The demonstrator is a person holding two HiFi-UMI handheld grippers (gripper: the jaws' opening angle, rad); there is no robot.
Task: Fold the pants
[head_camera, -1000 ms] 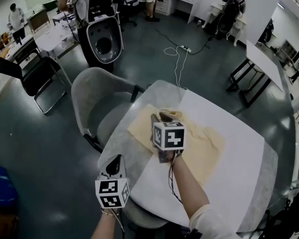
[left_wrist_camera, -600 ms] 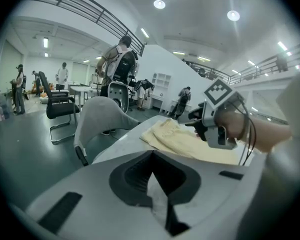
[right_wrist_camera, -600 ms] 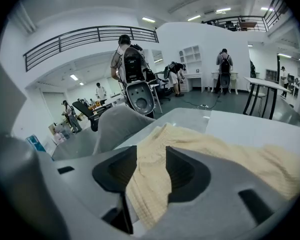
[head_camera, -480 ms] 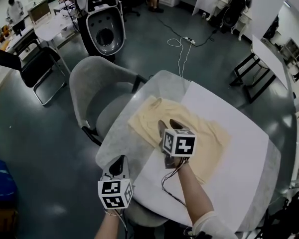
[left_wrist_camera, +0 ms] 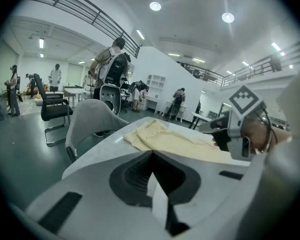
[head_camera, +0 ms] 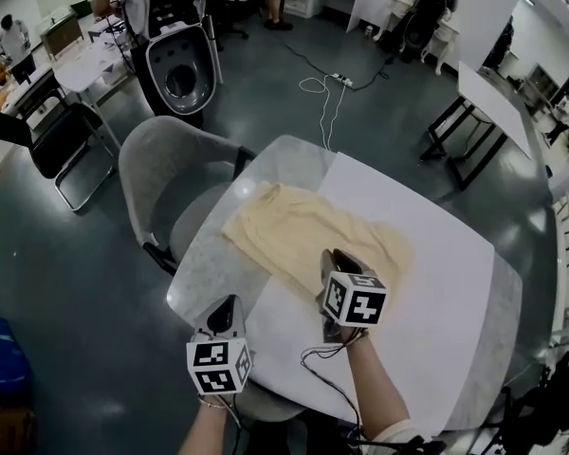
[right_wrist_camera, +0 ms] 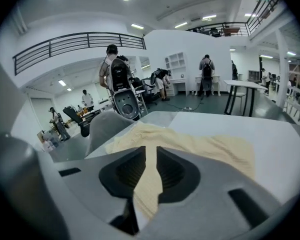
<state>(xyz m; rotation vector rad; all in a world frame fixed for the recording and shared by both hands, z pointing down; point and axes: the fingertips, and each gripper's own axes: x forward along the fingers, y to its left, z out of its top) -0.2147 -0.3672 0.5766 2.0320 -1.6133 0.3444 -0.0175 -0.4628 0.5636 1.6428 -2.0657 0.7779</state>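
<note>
I am hovering the right gripper (head_camera: 334,259) over the cream pants (head_camera: 289,227) for the next fold. Its jaws are just narrowing to an empty slit, and the left gripper (head_camera: 223,308) is sitting shut, off the cloth.

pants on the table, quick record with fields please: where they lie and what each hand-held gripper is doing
pants: pale yellow cloth pants, spread on the table's far-left part
table: grey rounded table with a white sheet
left: left hand-held gripper, jaws together, empty, at the table's near-left edge, off the pants
right: right hand-held gripper, jaws just been closing, narrow gap showing yellow cloth, at the pants' near edge; grip unclear
chair: grey padded chair, left of the table
</note>
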